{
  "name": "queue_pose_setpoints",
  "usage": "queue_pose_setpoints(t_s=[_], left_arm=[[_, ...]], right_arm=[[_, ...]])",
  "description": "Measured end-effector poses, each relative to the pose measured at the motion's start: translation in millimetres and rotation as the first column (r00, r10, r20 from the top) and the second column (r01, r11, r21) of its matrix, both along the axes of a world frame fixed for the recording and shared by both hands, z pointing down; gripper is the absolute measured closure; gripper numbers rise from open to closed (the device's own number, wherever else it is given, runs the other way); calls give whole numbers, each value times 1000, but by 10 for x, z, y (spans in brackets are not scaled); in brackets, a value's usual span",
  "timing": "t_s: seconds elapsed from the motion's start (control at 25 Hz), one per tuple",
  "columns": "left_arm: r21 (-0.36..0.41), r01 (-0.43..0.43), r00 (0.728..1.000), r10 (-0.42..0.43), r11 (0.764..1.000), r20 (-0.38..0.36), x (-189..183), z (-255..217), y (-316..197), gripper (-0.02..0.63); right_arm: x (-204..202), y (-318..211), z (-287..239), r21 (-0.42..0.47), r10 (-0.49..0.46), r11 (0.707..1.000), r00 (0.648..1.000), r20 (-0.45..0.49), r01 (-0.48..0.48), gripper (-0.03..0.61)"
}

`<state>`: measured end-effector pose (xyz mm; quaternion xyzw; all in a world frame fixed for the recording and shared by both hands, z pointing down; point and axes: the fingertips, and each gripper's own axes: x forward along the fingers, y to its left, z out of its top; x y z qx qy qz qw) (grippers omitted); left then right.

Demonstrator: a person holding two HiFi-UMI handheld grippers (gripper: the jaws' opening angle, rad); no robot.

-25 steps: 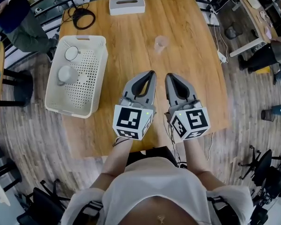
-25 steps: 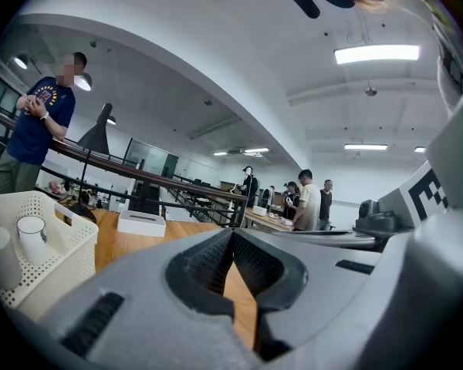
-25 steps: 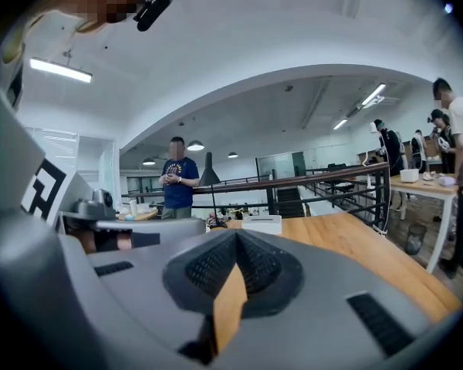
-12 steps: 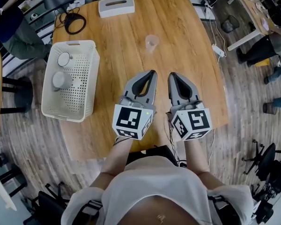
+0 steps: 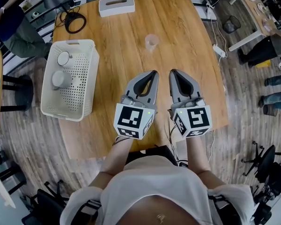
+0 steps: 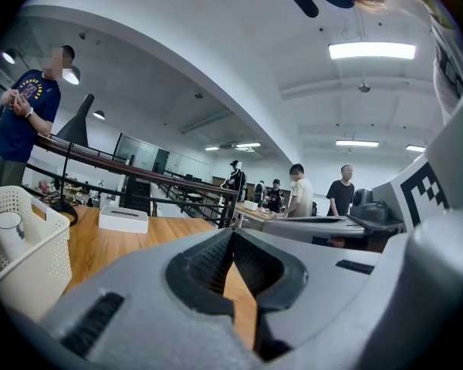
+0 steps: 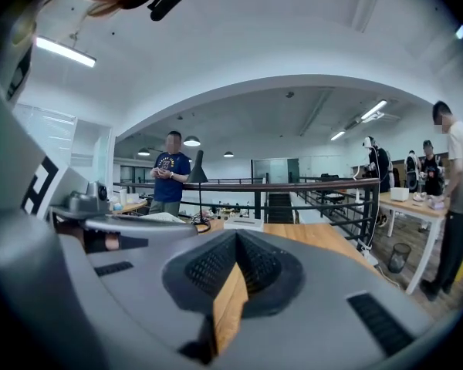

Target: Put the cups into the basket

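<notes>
Left hand-held gripper (image 5: 152, 74) and right hand-held gripper (image 5: 173, 73), both closed and empty, hover by the surface's (image 5: 192, 36) near edge; bare wood reaches to the cup (image 5: 151, 41).

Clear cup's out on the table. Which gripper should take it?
Left, probably. The left gripper points almost straight at the clear cup, and the basket sits on its side. The right gripper is offset to the right. Both are shut and empty.

There's the light wooden bench (image 5: 187, 41), smooth with a satin grain; the white perforated plastic basket (image 5: 79, 95) looks matt, the small clear plastic cup (image 5: 151, 42) glossy; the left tool (image 5: 152, 72) and right tool (image 5: 173, 71) are matt grey plastic.
</notes>
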<state>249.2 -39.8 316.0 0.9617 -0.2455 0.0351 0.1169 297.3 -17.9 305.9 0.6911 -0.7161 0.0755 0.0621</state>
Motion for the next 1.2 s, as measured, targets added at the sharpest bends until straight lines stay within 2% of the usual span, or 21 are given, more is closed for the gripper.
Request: queue_pose_setpoints(t_s=[0.24, 0.44, 0.56, 0.88, 0.92, 1.08, 1.2], left_arm=[[4, 7, 1000, -7, 1000, 31, 28, 75, -119, 607], [10, 26, 998, -26, 1000, 51, 103, 123, -379, 607], [14, 36, 998, -37, 999, 60, 177, 142, -519, 607], [7, 64, 995, -64, 998, 73, 368, 285, -940, 607], [2, 69, 995, -69, 998, 75, 393, 318, -999, 607], [-18, 84, 993, -83, 996, 85, 489, 469, -1218, 607], [-32, 100, 991, -97, 994, 93, 536, 594, -1360, 607]], right_arm=[[163, -224, -150, 40, -65, 997, 997, -37, 67, 568], [278, -565, -207, -25, -203, 979, 967, -151, 202, 568], [286, -733, -175, -57, -251, 968, 949, -189, 245, 568], [406, -1162, 95, -102, -287, 956, 948, -134, 275, 566], [426, -1216, 151, -119, -300, 951, 945, -129, 286, 549], [444, -1415, 441, -221, -387, 907, 916, -105, 358, 373], [471, -1568, 697, -297, -443, 870, 889, -114, 394, 288]])
